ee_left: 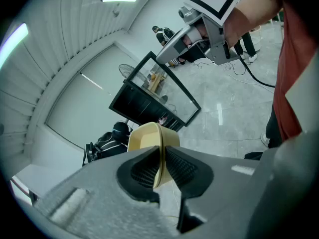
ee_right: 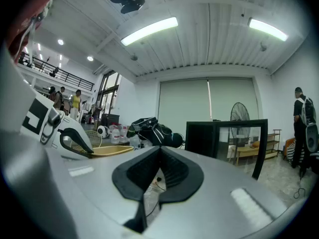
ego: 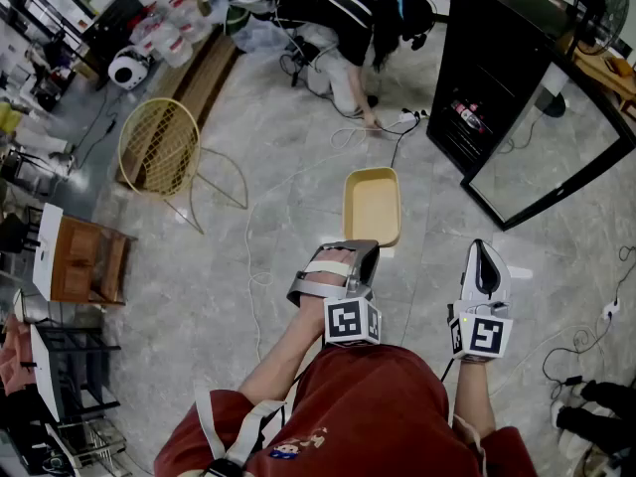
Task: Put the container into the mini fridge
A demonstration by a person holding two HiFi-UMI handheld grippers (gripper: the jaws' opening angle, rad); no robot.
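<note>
A shallow cream-yellow container [ego: 373, 205] hangs above the floor, and my left gripper [ego: 361, 250] is shut on its near rim. In the left gripper view the rim [ee_left: 160, 159] sits pinched between the two black pads, with the container [ee_left: 145, 136] reaching out beyond them. The black mini fridge [ego: 494, 73] stands at the upper right, its glass door [ego: 553, 157] swung open. My right gripper [ego: 481, 247] hovers right of the container, shut with nothing in it. In the right gripper view its pads [ee_right: 160, 152] meet, with the fridge [ee_right: 223, 137] ahead and the container [ee_right: 107, 151] to the left.
A person [ego: 338, 23] crouches on the floor near the fridge, beside a power strip [ego: 408, 117] and cables. A yellow wire chair [ego: 161, 147] and a wooden crate [ego: 87, 258] stand to the left. More cables [ego: 581, 341] lie at the right.
</note>
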